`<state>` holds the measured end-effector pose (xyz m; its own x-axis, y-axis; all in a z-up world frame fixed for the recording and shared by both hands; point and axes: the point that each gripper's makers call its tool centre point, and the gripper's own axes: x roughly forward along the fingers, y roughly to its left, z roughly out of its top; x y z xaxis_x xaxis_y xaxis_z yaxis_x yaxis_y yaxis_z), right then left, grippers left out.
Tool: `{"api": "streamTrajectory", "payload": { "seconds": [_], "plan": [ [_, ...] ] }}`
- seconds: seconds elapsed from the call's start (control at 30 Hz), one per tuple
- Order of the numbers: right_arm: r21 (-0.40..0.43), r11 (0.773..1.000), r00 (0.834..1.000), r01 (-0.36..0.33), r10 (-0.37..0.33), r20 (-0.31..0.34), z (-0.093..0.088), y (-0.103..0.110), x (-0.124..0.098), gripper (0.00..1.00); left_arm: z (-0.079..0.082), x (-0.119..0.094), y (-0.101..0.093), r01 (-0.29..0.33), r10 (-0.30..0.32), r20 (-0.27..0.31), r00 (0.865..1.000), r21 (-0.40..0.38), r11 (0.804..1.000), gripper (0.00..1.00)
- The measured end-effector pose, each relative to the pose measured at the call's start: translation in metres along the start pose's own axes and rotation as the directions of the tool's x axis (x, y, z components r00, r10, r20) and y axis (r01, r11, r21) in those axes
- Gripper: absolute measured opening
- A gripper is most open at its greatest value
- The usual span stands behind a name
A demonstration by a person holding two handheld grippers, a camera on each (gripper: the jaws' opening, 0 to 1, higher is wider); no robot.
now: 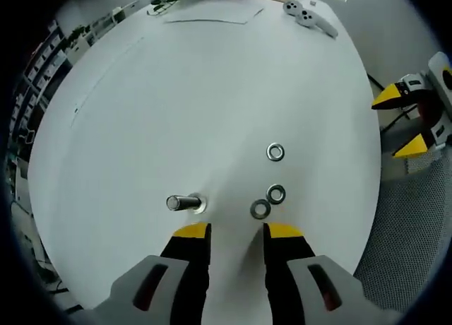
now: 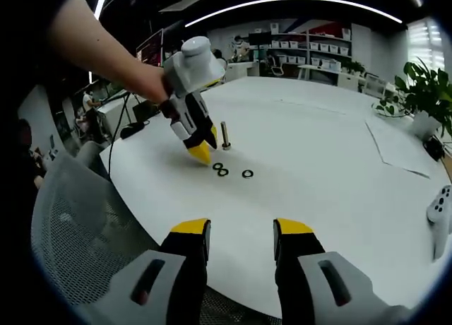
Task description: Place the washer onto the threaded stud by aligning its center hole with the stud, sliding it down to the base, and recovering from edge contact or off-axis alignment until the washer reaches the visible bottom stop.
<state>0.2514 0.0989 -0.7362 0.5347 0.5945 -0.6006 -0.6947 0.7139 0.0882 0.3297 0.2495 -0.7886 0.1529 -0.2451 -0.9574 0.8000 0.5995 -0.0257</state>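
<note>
White tabletop (image 1: 176,92) carries every piece of the job. In the left gripper view, the left tool (image 1: 237,230) hangs low over it with its yellow-tipped jaws apart and nothing between them. Just ahead of its left jaw stands the threaded stud (image 1: 181,202), seen almost end-on, with a metal base at its foot. Ahead of its right jaw lie two washers close together, the near washer (image 1: 260,210) and the middle washer (image 1: 276,194) almost touching; a far washer (image 1: 275,152) lies farther ahead, apart from the pair. All three lie flat on the tabletop, none on the stud. Far ahead, a white game controller (image 1: 305,16) rests by the far edge, near some papers.

In the right gripper view, the right tool (image 2: 240,227) hovers at the near edge of the tabletop, its jaws apart and empty, well away from the parts. Far ahead of it, a hand (image 2: 145,81) holds the left tool tilted down, its yellow tips just beside the upright stud and the three washers. A mesh chair back (image 2: 78,226) sits to the left of the right tool, and a potted plant (image 2: 427,92) stands far off to its right.
</note>
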Motion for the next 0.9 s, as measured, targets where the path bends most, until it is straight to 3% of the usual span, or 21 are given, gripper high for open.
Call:
{"api": "streamTrajectory", "payload": {
  "seconds": [0.33,0.9],
  "plan": [
    [-0.002,1.000,1.000,-0.003,0.003,0.002,0.001,0.001,0.000,0.38,-0.001,0.003,-0.012,0.021,-0.021,-0.017,1.000,0.032,0.999,0.29],
    [0.000,1.000,1.000,-0.001,0.001,0.005,0.001,0.000,0.000,0.38,0.011,0.007,-0.027,0.042,-0.041,-0.008,0.999,0.083,0.996,0.28]
  ]
}}
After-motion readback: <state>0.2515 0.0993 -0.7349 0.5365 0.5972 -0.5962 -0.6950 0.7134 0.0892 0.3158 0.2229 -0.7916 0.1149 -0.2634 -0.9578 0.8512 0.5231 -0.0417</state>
